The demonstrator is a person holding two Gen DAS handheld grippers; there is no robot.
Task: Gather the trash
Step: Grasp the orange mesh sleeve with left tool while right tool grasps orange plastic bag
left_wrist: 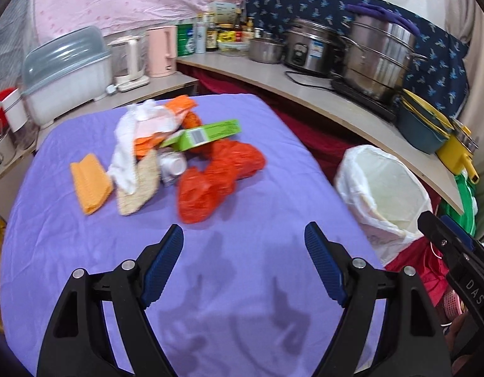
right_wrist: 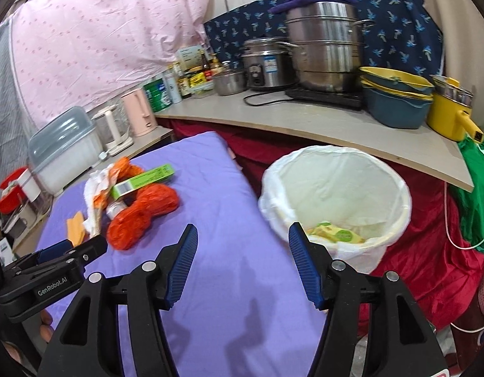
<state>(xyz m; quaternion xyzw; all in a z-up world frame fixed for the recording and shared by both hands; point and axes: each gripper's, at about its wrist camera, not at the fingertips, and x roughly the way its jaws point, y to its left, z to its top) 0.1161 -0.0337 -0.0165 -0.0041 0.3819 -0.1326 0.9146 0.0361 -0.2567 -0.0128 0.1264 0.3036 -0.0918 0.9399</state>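
Note:
A heap of trash lies on the purple-covered table (left_wrist: 257,163): a crumpled orange plastic bag (left_wrist: 220,179), a green carton (left_wrist: 207,133), white tissue (left_wrist: 127,154), an orange paper piece (left_wrist: 90,182) and a beige pad (left_wrist: 138,191). My left gripper (left_wrist: 243,240) hovers open and empty over the cloth, short of the heap. My right gripper (right_wrist: 243,238) is open and empty near the table's right edge, beside the white-lined bin (right_wrist: 336,194). A yellow-green wrapper (right_wrist: 334,234) lies inside the bin. The same orange plastic bag (right_wrist: 144,213) and green carton (right_wrist: 144,180) show left of the right gripper.
A curved counter (right_wrist: 305,125) behind holds steel pots (right_wrist: 323,47), a rice cooker (right_wrist: 267,62), blue and yellow basins (right_wrist: 396,100), bottles, kettles and a plastic box (left_wrist: 66,72). Red cloth (right_wrist: 430,251) hangs below the counter around the bin.

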